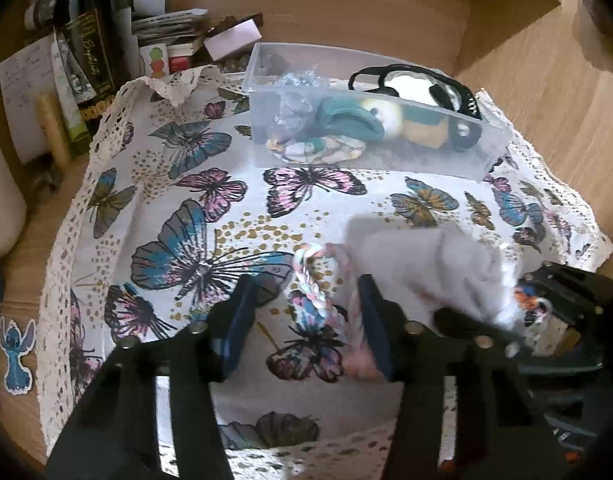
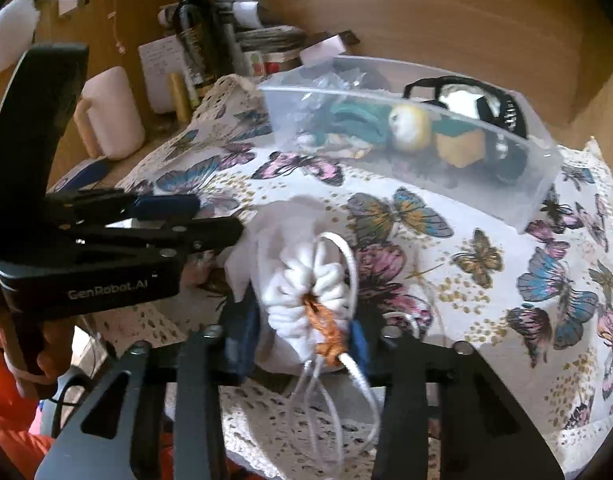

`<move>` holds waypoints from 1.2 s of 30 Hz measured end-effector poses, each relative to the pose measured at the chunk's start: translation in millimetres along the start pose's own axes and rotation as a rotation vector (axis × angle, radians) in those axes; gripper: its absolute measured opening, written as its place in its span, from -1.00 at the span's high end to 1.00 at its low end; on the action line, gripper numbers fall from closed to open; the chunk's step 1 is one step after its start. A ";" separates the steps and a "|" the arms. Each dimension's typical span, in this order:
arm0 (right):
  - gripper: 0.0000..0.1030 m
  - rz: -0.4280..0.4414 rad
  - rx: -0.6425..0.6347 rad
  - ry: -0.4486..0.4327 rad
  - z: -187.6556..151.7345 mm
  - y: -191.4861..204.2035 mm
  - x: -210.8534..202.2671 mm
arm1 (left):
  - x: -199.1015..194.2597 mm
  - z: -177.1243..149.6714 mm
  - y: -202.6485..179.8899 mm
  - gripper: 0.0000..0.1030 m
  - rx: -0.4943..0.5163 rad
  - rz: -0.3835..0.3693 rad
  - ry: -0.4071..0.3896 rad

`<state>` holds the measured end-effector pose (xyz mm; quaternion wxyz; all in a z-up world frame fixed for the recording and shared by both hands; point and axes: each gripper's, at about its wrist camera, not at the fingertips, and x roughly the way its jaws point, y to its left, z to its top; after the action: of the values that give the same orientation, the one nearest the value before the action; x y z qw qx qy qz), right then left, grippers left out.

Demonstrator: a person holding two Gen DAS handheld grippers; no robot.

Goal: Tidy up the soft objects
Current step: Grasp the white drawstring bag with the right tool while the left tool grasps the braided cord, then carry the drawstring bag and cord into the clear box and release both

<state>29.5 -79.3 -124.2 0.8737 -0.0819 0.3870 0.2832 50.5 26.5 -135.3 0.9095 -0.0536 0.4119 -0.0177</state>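
1. A clear plastic bin [image 1: 482, 152] stands on the butterfly-print cloth [image 1: 234, 216], ahead of both jaws.
2. Plush toys [image 2: 410, 128] lie inside it.
3. A white drawstring pouch [image 2: 302, 292] sits between the right jaws.
4. A pastel braided rope [image 1: 318, 292] lies between the left jaws.

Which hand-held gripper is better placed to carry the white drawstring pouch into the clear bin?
Right. The right hand-held gripper already clamps the white drawstring pouch; the left hand-held gripper is open around the braided rope.
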 end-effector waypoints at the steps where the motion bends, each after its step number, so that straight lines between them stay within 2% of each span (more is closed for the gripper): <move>1: 0.44 -0.007 0.005 -0.005 -0.4 0.1 -0.4 | 0.4 -0.4 1.1 0.10 -0.003 0.001 0.000; 3: 0.49 -0.042 0.010 -0.016 -0.1 -2.5 -3.0 | 1.1 0.0 1.9 0.11 0.000 0.000 0.001; 6: 0.51 -0.089 0.019 -0.032 0.3 -8.8 -7.2 | 3.6 0.8 0.1 0.33 0.013 0.017 -0.005; 10: 0.51 -0.121 0.031 -0.054 2.5 -14.8 -12.7 | 5.8 2.4 3.2 0.91 0.005 0.007 -0.007; 15: 0.51 -0.146 0.051 -0.082 6.7 -23.6 -20.4 | -0.9 3.9 4.4 0.92 0.000 -0.003 -0.028; 21: 0.51 -0.169 0.070 -0.131 16.8 -32.3 -32.7 | -22.4 16.3 -3.5 0.92 0.029 0.003 -0.104; 23: 0.51 -0.177 0.101 -0.152 21.6 -34.3 -38.0 | -28.6 23.6 -5.0 0.92 0.033 0.002 -0.130; 36: 0.51 -0.276 0.106 -0.332 68.5 -62.0 -73.8 | -52.1 88.2 -7.5 0.92 0.039 0.012 -0.268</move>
<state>67.4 -137.6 -28.5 0.9590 -0.0404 0.2372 0.1499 82.5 30.4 -37.8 0.9573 -0.0351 0.2867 -0.0130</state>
